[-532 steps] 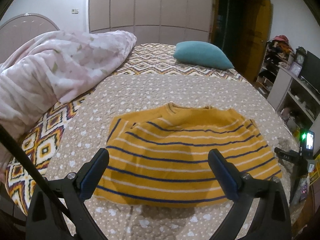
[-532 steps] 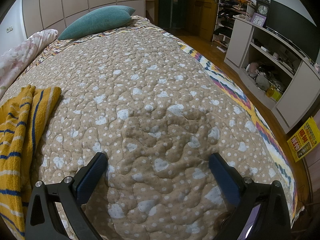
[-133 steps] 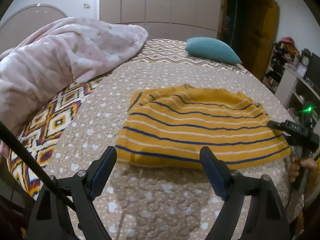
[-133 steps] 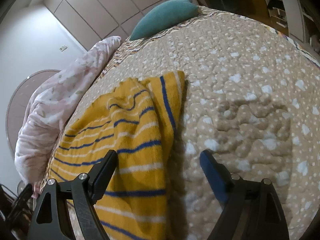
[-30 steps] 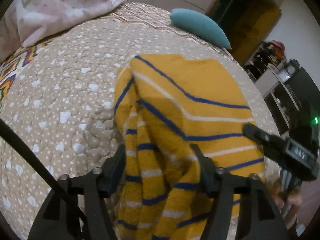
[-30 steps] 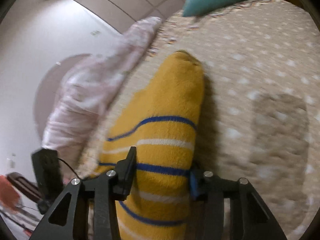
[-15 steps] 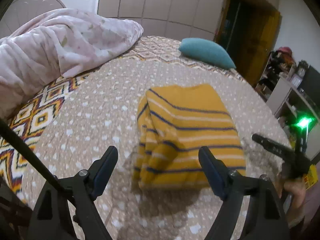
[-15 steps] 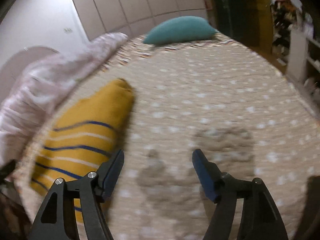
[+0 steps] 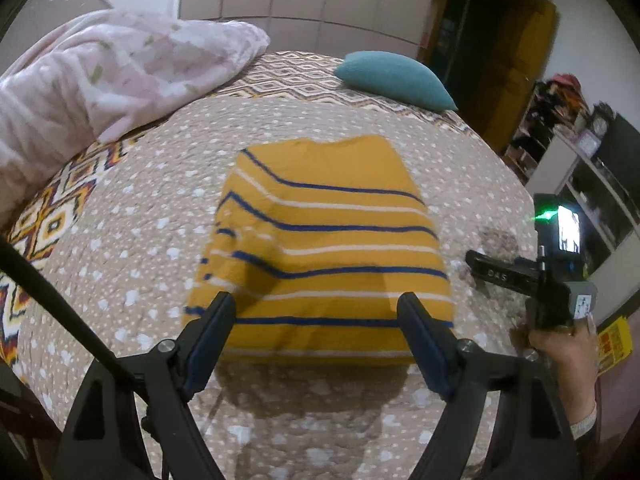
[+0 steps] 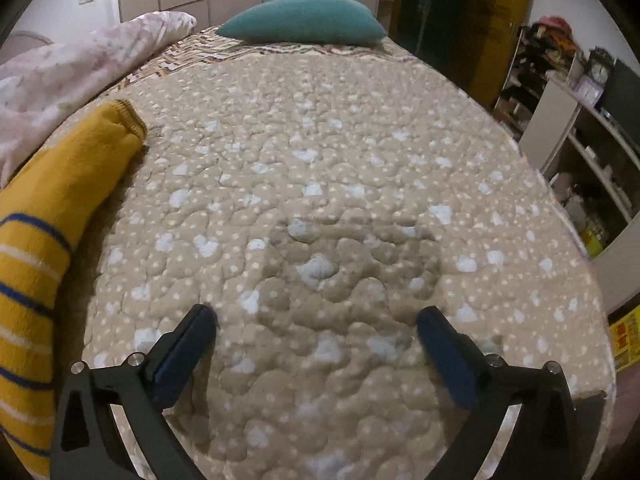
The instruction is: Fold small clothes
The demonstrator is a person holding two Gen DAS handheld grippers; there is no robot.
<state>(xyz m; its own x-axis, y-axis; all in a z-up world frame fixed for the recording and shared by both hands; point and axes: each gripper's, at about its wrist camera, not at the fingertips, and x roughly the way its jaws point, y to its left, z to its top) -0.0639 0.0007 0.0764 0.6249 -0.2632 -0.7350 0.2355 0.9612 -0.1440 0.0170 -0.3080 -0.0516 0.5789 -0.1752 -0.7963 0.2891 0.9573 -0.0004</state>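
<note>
A yellow sweater (image 9: 324, 248) with blue and white stripes lies folded into a compact rectangle on the beige dotted quilt (image 9: 132, 216). My left gripper (image 9: 316, 320) is open and empty, hovering just above the sweater's near edge. The right gripper (image 10: 316, 324) is open and empty over bare quilt (image 10: 320, 184), to the right of the sweater (image 10: 48, 216), which shows at the left edge of the right wrist view. The right gripper's body and the hand holding it also show in the left wrist view (image 9: 532, 280).
A pink floral duvet (image 9: 100, 80) is piled at the left. A teal pillow (image 9: 394, 80) lies at the head of the bed. White shelves (image 10: 580, 152) and a doorway (image 9: 480, 48) stand to the right, past the bed's edge.
Both grippers let go of the sweater after folding it in half sideways. They drew back open; the left has moved closer to the sweater's near edge, the right swung to face bare quilt.
</note>
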